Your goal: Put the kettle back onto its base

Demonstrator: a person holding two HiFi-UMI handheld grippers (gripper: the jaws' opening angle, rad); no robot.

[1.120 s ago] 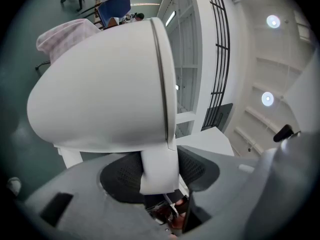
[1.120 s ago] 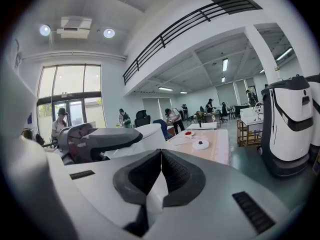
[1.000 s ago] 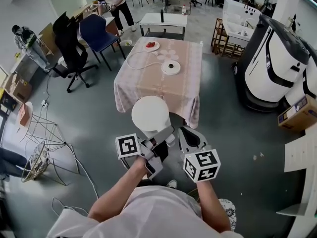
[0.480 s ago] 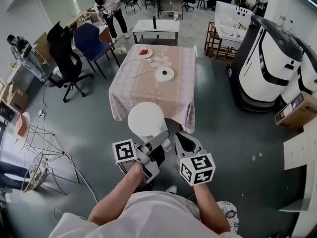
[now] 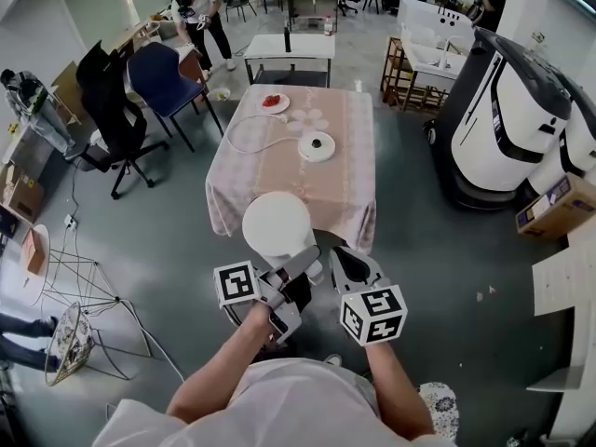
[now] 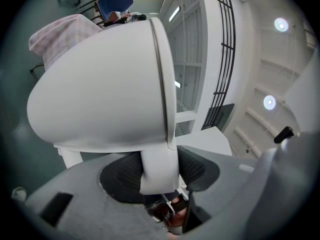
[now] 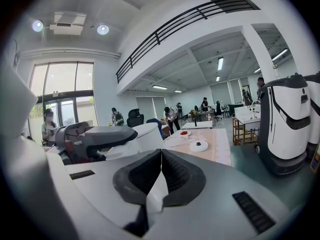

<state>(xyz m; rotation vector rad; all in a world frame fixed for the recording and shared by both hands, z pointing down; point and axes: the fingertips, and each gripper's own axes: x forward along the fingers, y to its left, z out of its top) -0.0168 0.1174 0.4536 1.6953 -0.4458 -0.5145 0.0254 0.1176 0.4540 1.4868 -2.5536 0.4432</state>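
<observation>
The white kettle [image 5: 277, 223] hangs in the air, held by its handle, and in the head view it overlaps the 6 o'clock edge of the cloth-covered worktop [image 5: 307, 186]. The left claw [image 5: 303, 264] is partly open, with both pads pressed on the handle. In the left gripper view the claw [image 6: 159, 166] clamps the white strap of the handle under the kettle's body [image 6: 100, 84]. The round white base [image 5: 317, 146] sits on the worktop at 12 o'clock from the kettle, well apart from it. Its cable [image 5: 244, 134] loops off towards 10 o'clock. The right claw [image 5: 352, 259] is just beside the kettle at 4 o'clock, its jaws [image 7: 160, 154] together on nothing.
</observation>
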